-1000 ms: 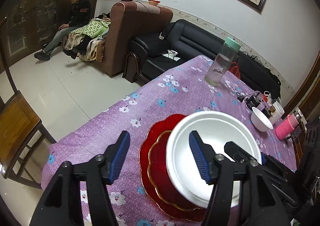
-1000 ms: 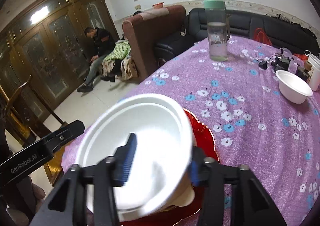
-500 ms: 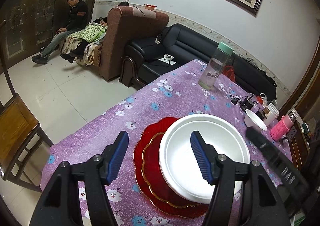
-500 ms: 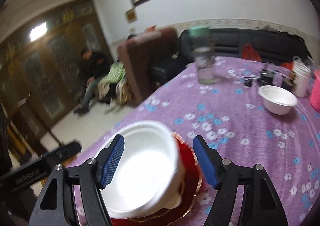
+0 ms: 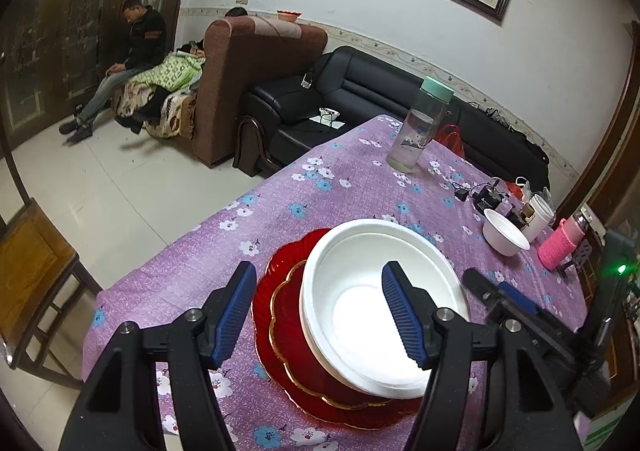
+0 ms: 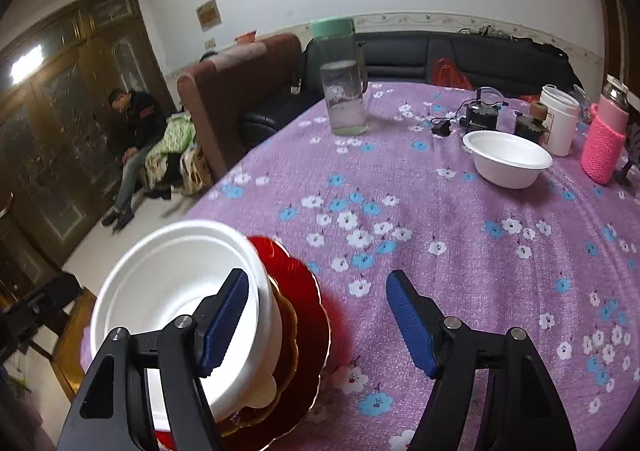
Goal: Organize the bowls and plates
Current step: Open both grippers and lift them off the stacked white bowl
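Near the tabletop's front edge, nested white bowls (image 5: 380, 307) sit empty on stacked red plates (image 5: 288, 315), both the left gripper (image 5: 316, 315) and right gripper (image 6: 316, 325) released, the right's jaws having just widened off them.

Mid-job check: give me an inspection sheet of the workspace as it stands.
Surface: table under purple floral cloth.
Job's things: large white bowl on stacked red plates; small white bowl apart, far side.
Clutter: water bottle, white cup, pink-sleeved flask.
Grippers: left gripper open above the stack; right gripper open, holding nothing.
Cables: black adapter with cord.
Surroundings: sofas, wooden chair, seated person.
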`<state>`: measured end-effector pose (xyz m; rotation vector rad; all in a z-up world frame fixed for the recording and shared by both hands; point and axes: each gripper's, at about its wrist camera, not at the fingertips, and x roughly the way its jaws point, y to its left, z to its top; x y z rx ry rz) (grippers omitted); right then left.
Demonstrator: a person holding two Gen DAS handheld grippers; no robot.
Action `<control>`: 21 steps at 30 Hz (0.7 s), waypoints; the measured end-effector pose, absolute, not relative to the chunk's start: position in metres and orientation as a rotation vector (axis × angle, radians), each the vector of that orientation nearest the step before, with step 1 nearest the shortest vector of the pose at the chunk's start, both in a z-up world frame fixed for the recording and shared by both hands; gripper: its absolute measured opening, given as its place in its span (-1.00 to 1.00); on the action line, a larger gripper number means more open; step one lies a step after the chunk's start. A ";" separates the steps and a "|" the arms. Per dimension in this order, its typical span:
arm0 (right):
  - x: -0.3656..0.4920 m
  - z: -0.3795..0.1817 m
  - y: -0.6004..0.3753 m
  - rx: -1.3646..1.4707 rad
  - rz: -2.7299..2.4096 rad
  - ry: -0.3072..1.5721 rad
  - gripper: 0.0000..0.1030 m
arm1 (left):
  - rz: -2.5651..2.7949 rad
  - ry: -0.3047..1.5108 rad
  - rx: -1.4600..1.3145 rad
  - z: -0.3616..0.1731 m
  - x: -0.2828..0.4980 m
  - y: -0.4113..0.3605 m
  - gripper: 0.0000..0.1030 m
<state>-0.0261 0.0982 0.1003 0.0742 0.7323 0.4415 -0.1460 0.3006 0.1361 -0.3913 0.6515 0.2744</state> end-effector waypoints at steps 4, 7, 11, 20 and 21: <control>-0.030 0.112 0.083 0.097 0.433 0.694 0.48 | 0.287 0.629 -0.296 0.141 -0.146 0.279 0.40; -0.035 0.116 0.073 0.107 0.430 0.680 0.48 | 0.295 0.614 -0.204 0.144 -0.144 0.256 0.44; -0.039 0.118 0.054 0.130 0.425 0.677 0.49 | 0.292 0.605 -0.124 0.147 -0.141 0.233 0.49; -0.041 0.121 0.012 0.177 0.389 0.664 0.50 | 0.291 0.618 -0.007 0.149 -0.132 0.192 0.52; -0.041 0.122 0.008 0.182 0.384 0.661 0.50 | 0.290 0.619 0.000 0.149 -0.132 0.189 0.52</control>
